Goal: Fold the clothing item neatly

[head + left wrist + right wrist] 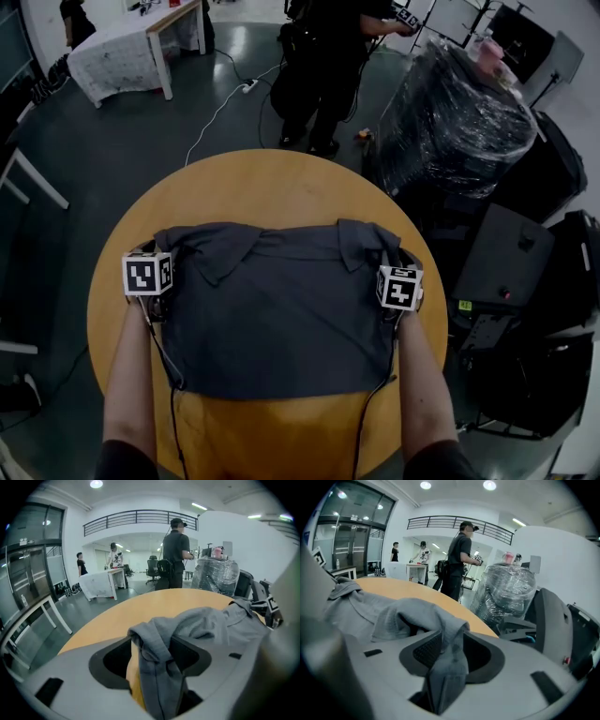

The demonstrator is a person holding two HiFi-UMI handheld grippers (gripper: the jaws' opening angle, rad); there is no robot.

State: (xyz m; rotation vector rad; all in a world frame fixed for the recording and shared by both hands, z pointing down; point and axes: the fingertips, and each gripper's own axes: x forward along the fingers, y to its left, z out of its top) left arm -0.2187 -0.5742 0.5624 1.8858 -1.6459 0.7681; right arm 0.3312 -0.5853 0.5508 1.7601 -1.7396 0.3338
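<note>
The left forearm (129, 375) and right forearm (424, 380) reach forward side by side, each hand carrying one of the two grippers, both tipped downward. The left gripper (152, 641) has its jaws wide apart, with a fold of shirt hanging slack between them. The right gripper (453, 637) is parted more narrowly, its cloth equally loose. The one grey collared shirt (272, 319) lies flat on the single round wooden table (281, 183), collar farthest. Beyond, one person (323, 66) stands beside a plastic-wrapped bundle (464, 122).

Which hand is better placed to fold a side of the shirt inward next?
Right, narrowly. Both sit open at the shoulder edges of the shirt, but the right hand-held gripper has cloth centred between its jaws; in the left hand-held gripper it hangs off-centre.
</note>
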